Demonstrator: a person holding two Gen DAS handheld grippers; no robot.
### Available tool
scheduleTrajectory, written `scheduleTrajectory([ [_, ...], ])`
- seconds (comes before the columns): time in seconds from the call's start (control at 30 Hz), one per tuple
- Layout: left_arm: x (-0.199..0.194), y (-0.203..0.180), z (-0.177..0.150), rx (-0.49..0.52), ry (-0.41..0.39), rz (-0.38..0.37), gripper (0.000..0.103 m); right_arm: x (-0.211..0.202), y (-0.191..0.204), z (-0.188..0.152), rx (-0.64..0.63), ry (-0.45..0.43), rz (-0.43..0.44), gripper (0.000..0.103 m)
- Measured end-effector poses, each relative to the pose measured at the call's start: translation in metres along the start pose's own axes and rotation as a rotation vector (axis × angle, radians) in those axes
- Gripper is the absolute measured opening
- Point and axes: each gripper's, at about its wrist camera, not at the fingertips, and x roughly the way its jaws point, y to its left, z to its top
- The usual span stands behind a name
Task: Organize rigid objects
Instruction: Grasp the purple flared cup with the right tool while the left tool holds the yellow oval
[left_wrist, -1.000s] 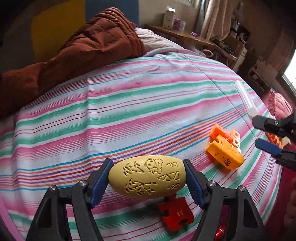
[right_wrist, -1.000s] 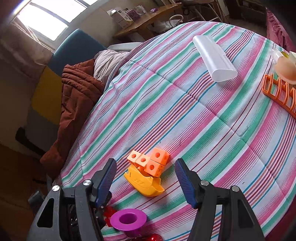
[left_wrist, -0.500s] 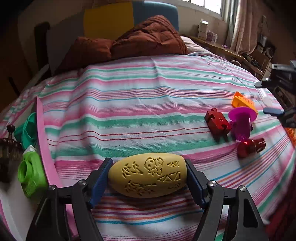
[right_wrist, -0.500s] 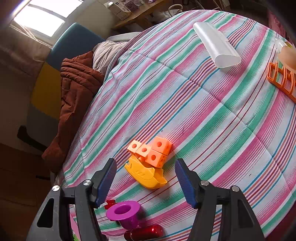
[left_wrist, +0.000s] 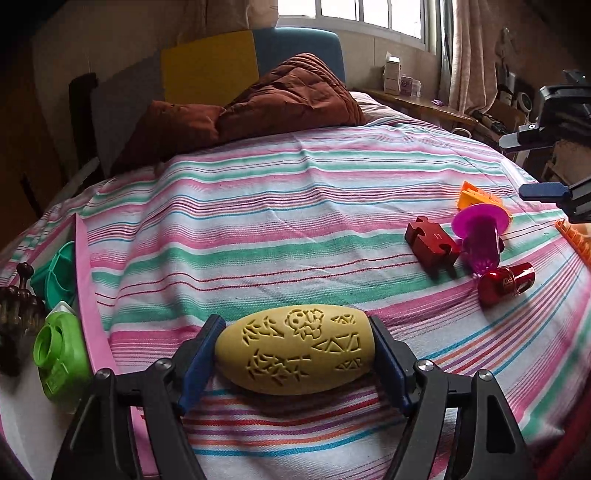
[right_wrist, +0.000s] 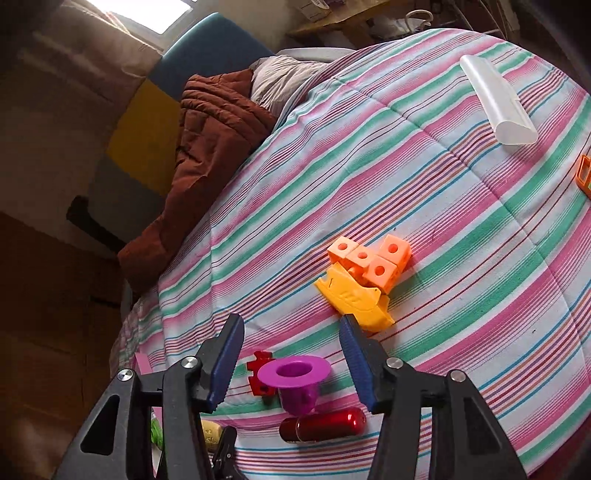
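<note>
Left tongs (left_wrist: 295, 354) clamped on yellow carved egg (left_wrist: 295, 349), pads pressing both ends. Swung across the bed since a second ago: striped bedspread (left_wrist: 258, 221) ahead then, now pink tray (left_wrist: 83, 295) in view at left with green spool (left_wrist: 59, 360) and teal piece (left_wrist: 59, 269) already in it. Egg hanging low over bedspread just beside tray edge, not yet inside. Reads as carry nearly done, drop into tray next.

Right tongs (right_wrist: 291, 354) empty, at a middling gap, having just been narrowing, nothing between pads. Purple cup (right_wrist: 293, 378) just below the tips, red puzzle piece (right_wrist: 258, 373) and red cylinder (right_wrist: 323, 424) beside it. Orange blocks (right_wrist: 369, 262) and yellow boat (right_wrist: 354, 299) farther out, white tube (right_wrist: 496, 99) well apart. Likely next pick: purple cup.
</note>
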Motion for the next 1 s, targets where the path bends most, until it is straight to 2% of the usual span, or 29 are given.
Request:
scheduleTrajectory([
  [0.13,-0.004,0.002,-0.005,-0.005,-0.012,-0.003,0.077,-0.002,0.014,-0.016,-0.079,0.064,-0.041,0.055],
  [0.33,-0.005,0.001,-0.005,-0.006,-0.014,-0.002,0.077,0.04,0.03,-0.032,-0.165,0.203,-0.153,0.055],
  [0.4,-0.005,0.001,-0.005,-0.005,-0.014,-0.001,0.077,0.053,0.033,-0.029,-0.194,0.2,-0.186,0.055],
  [0.47,-0.005,0.001,-0.005,-0.006,-0.014,-0.002,0.077,0.069,0.038,-0.024,-0.238,0.227,-0.205,0.047],
  [0.57,-0.006,0.001,-0.005,-0.005,-0.018,-0.001,0.077,0.076,0.047,-0.021,-0.366,0.149,-0.259,0.047],
  [0.6,-0.006,0.001,-0.005,-0.004,-0.019,0.0,0.077,0.078,0.046,-0.021,-0.382,0.135,-0.253,0.048],
  [0.73,-0.007,0.0,-0.006,-0.005,-0.023,0.0,0.077,0.087,0.036,-0.017,-0.341,0.186,-0.261,0.048],
  [0.9,-0.007,-0.001,-0.006,-0.005,-0.025,0.002,0.077,0.078,0.038,-0.014,-0.343,0.158,-0.255,0.048],
  [1.0,-0.007,-0.001,-0.006,-0.005,-0.026,0.002,0.077,0.088,0.029,-0.012,-0.297,0.218,-0.273,0.05],
])
